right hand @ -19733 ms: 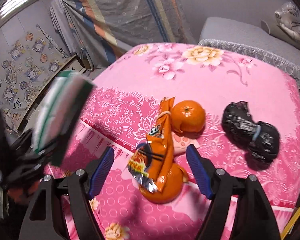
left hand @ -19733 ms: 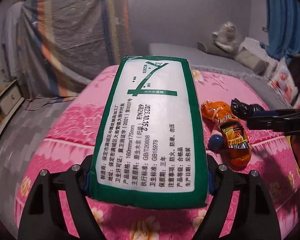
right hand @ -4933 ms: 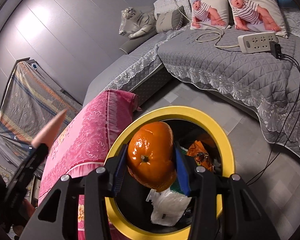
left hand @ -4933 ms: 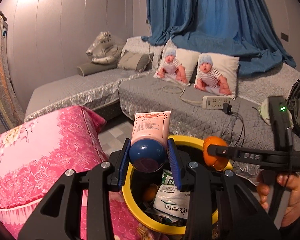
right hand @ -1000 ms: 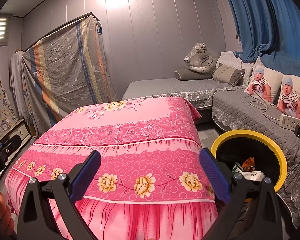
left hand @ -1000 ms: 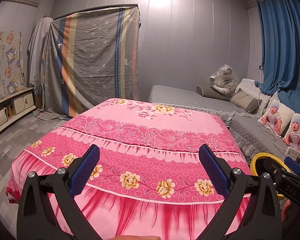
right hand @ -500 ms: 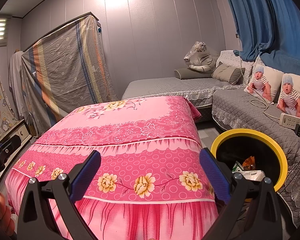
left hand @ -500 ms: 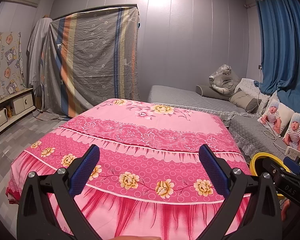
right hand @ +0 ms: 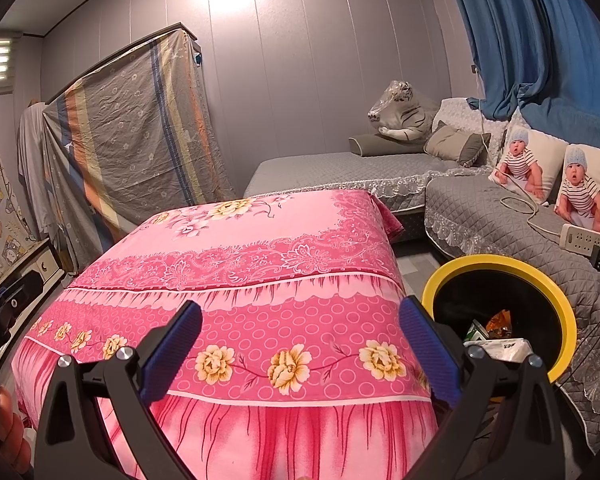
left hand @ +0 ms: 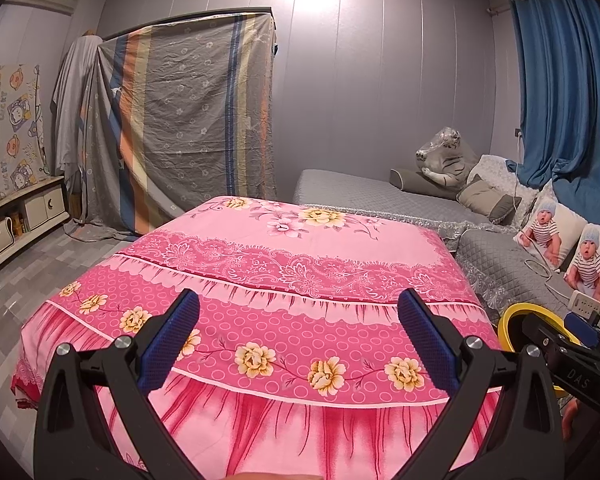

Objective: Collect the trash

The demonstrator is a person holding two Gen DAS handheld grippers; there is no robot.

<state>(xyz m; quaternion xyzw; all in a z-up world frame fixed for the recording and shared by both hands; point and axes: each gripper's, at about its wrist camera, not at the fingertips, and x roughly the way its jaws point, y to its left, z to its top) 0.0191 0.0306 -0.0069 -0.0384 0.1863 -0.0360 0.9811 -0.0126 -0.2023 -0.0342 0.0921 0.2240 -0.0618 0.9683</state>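
The trash now lies in the yellow-rimmed bin (right hand: 500, 268), which stands on the floor just beside the right edge of the table, between it and the grey sofa (right hand: 500, 208); in the right wrist view a white tissue packet (right hand: 500, 347), a green-and-white carton (right hand: 475, 330) and an orange snack wrapper (right hand: 500, 318) show inside its dark mouth; the rest of its contents are hidden by the rim and by the right finger.

A few seconds ago the left gripper (left hand: 300, 344) held a pink tube with a blue cap over this bin, and the right gripper (right hand: 300, 344) held an orange there; both have since let go and drawn back to face the table, and over the last second the two views have hardly shifted; now the fingers of both grippers stand wide apart with nothing between their blue pads (left hand: 168, 344).

The tabletop, under its pink floral cloth (left hand: 300, 248), carries nothing that can be seen; the oranges, the wrapper and the black bag that lay on it much earlier are gone from it.

This suggests the collecting is finished or very nearly so; nothing loose shows on the cloth, though the near edge behind the grippers and the floor round the table are only partly in view, so a stray piece there cannot be ruled out; the sofa's power strip (right hand: 582, 237) and cable look like household things, not trash.
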